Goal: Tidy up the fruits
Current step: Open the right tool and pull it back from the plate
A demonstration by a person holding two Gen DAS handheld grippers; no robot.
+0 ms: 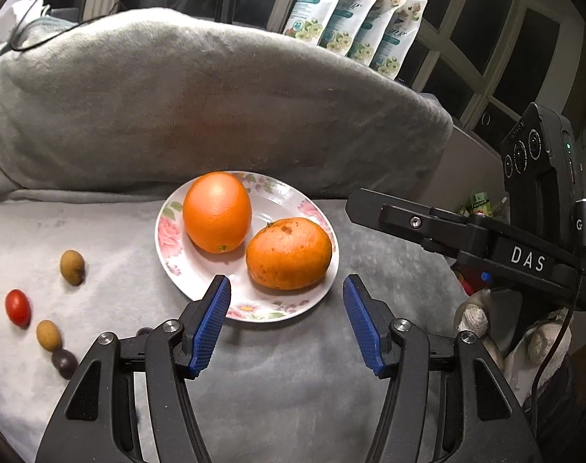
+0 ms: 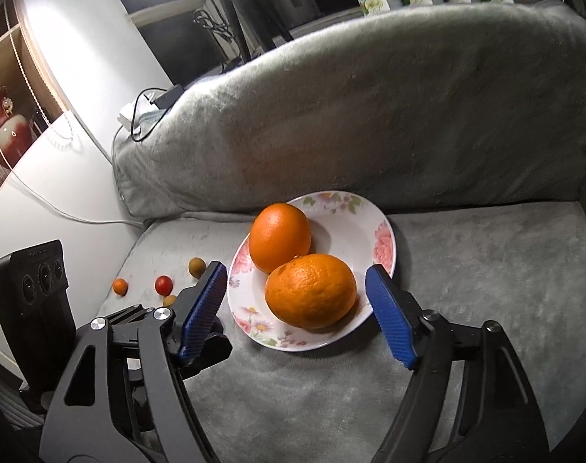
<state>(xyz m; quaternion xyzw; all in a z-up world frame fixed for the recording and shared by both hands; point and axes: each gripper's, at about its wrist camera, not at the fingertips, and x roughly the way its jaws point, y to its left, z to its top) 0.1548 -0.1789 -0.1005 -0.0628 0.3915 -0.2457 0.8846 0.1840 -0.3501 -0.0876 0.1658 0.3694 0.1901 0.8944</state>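
A floral plate (image 1: pixel 165 239) (image 2: pixel 385 239) sits on a grey blanket and holds a smooth orange (image 1: pixel 217 212) (image 2: pixel 279 241) and a rougher, spotted mandarin (image 1: pixel 289 253) (image 2: pixel 310 289). Left of the plate lie small fruits: a red cherry tomato (image 1: pixel 18 307) (image 2: pixel 164 284), two brown longans (image 1: pixel 72 267) (image 1: pixel 48 334), a dark grape (image 1: pixel 64 362) and a tiny orange fruit (image 2: pixel 120 286). My left gripper (image 1: pixel 287 278) stands open at the plate's near rim, holding nothing. My right gripper (image 2: pixel 296 266) is open; its blue pads flank the mandarin without touching it.
A blanket-covered backrest (image 1: pixel 200 108) rises right behind the plate. Several flowered packets (image 1: pixel 354 11) stand beyond it by a window. A white surface with cables and a charger (image 2: pixel 138 115) lies to the left. A gloved hand (image 1: pixel 474 316) holds the right gripper.
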